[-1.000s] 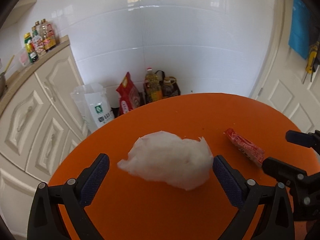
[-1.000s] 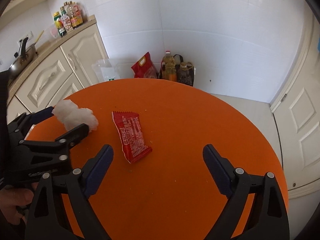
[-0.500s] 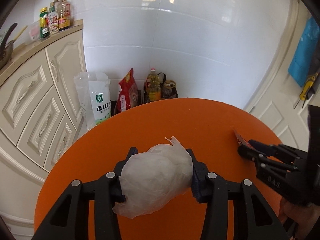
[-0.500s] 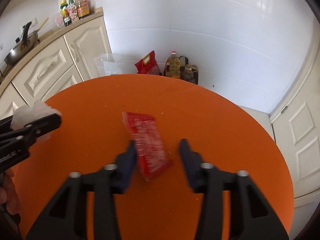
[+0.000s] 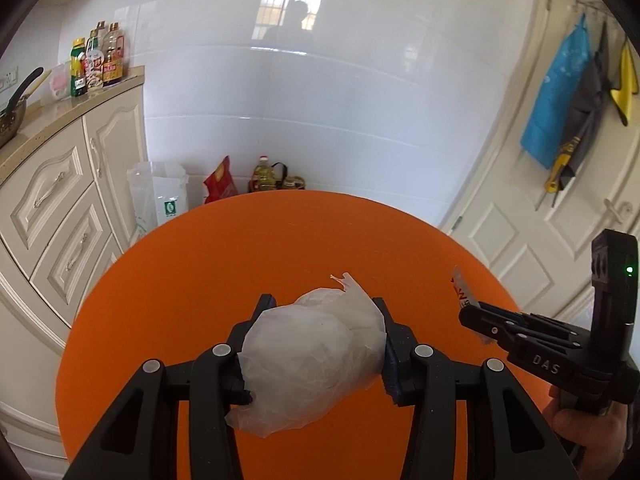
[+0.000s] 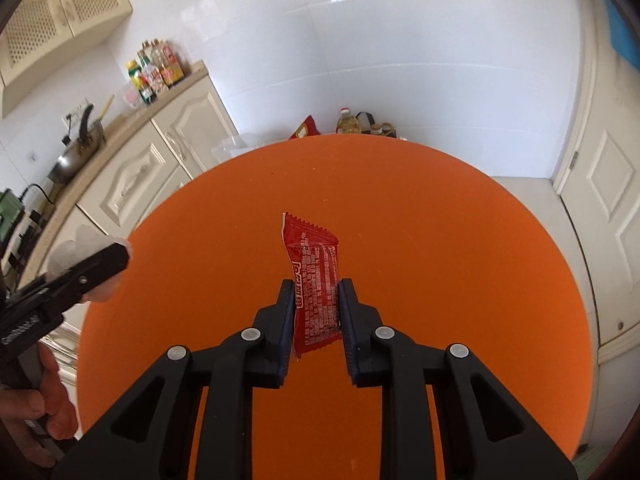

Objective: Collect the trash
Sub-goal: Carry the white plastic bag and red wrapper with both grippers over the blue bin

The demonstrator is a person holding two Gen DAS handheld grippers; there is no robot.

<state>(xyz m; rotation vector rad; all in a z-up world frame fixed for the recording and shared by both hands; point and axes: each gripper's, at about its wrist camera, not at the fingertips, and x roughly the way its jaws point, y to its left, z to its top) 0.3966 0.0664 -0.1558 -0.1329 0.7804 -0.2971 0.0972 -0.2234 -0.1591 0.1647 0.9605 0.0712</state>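
Observation:
My left gripper (image 5: 322, 320) is shut on a crumpled white plastic bag (image 5: 312, 356) and holds it above the round orange table (image 5: 240, 260). My right gripper (image 6: 316, 296) is shut on a red snack wrapper (image 6: 314, 280), lifted off the table (image 6: 440, 240). In the left wrist view the right gripper (image 5: 476, 316) shows at the right with the wrapper's end (image 5: 462, 294) sticking up. In the right wrist view the left gripper (image 6: 100, 264) shows at the left with the white bag (image 6: 76, 246) behind it.
Cream kitchen cabinets (image 5: 52, 200) stand to the left with bottles (image 5: 96, 60) on the counter. A white bag (image 5: 160, 196), a red bag (image 5: 220, 182) and oil bottles (image 5: 264, 174) stand on the floor by the tiled wall. A white door (image 5: 560, 220) is at the right.
Both grippers closed, the left on the white bag and the right on the red wrapper. Both have since lifted their loads off the table.

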